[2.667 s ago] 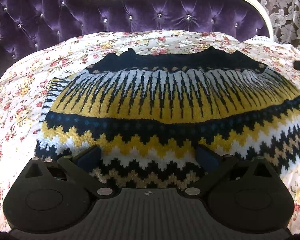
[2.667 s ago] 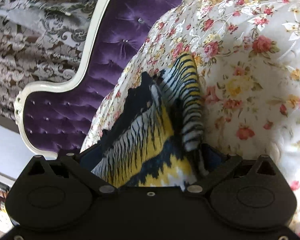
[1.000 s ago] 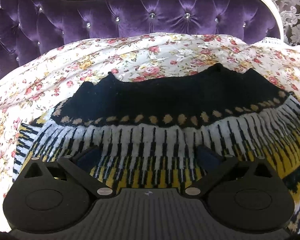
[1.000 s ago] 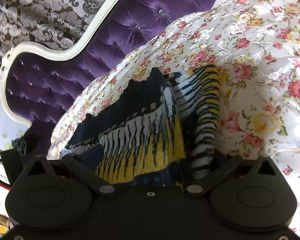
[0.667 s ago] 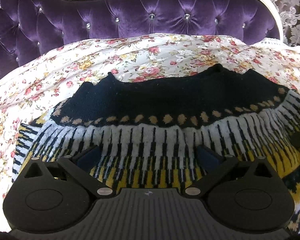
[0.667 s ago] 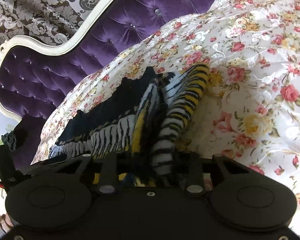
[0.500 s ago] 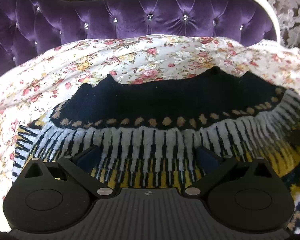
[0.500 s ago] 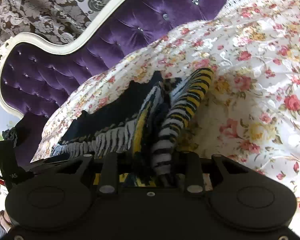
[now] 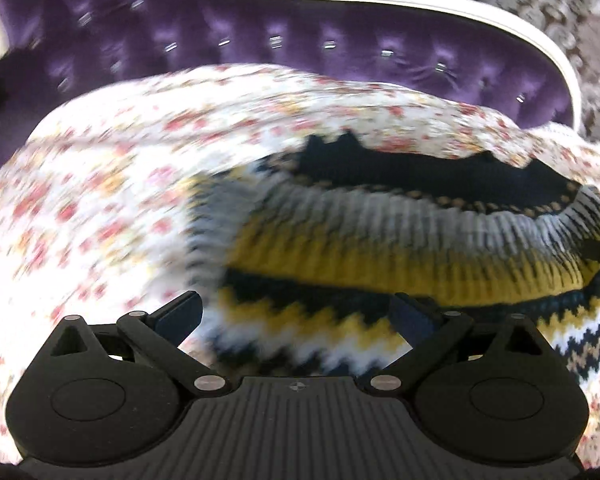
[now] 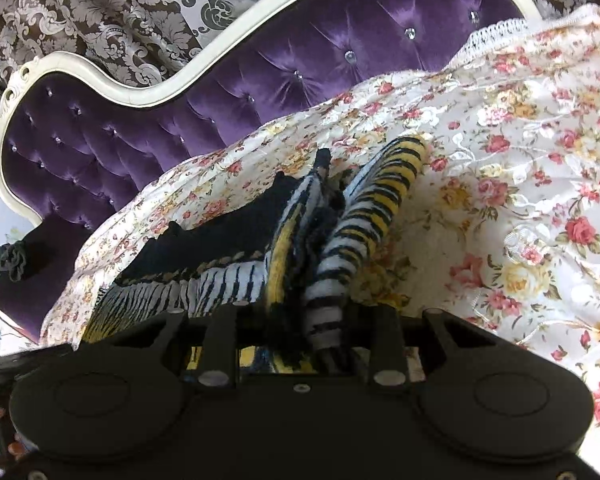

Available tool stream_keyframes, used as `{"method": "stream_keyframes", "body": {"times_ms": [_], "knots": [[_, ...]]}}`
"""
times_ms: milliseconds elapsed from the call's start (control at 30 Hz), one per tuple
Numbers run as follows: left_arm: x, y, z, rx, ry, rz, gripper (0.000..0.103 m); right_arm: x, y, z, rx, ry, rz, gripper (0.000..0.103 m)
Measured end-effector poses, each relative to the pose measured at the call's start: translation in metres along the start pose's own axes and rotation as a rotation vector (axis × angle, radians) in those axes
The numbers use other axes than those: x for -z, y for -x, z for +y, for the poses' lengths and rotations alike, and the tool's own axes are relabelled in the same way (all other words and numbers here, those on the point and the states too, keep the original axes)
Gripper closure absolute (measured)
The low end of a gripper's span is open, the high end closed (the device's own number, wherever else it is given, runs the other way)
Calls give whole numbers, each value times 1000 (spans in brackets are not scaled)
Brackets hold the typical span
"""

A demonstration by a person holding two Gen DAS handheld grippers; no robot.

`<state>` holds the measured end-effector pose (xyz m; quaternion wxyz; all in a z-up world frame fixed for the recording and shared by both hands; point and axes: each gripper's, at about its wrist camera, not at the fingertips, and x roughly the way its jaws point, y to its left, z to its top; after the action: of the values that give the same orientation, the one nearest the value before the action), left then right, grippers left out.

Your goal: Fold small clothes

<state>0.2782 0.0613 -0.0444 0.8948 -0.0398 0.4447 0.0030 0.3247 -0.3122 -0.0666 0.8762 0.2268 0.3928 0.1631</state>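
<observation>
A: Right gripper (image 10: 300, 320), jaws clamped on the sweater (image 10: 228, 256), bunching its striped edge.

B: Left gripper (image 9: 296, 312) hangs wide open, empty, above the zigzag hem. Sweater lies on the floral bedspread (image 9: 100, 184), bare fabric on both sides.

Both of my handheld units look the same: chunky matte black plastic.
On my left gripper (image 9: 296, 314) I see a ribbed centre plate with a small crosshair mark, two round side discs, silver pivot screws and dark blue pads (image 9: 180, 312); my right gripper (image 10: 300, 344) has a smooth plate instead.
</observation>
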Motion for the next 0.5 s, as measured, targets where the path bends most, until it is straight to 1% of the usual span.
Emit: {"method": "stream_keyframes", "body": {"times_ms": [67,200,333,500], "knots": [[4,7,16,1,28,5,2,1,0,7,22,6,2,63],[11,17,42,-8,41,-4,2,-4,3,31,39,28,12,65],[17,24,61,0,65,-19,2,-17,6,70,18,69,26,65],[23,28,75,34,89,-17,2,-19,-8,127,-21,125,55,65]]}}
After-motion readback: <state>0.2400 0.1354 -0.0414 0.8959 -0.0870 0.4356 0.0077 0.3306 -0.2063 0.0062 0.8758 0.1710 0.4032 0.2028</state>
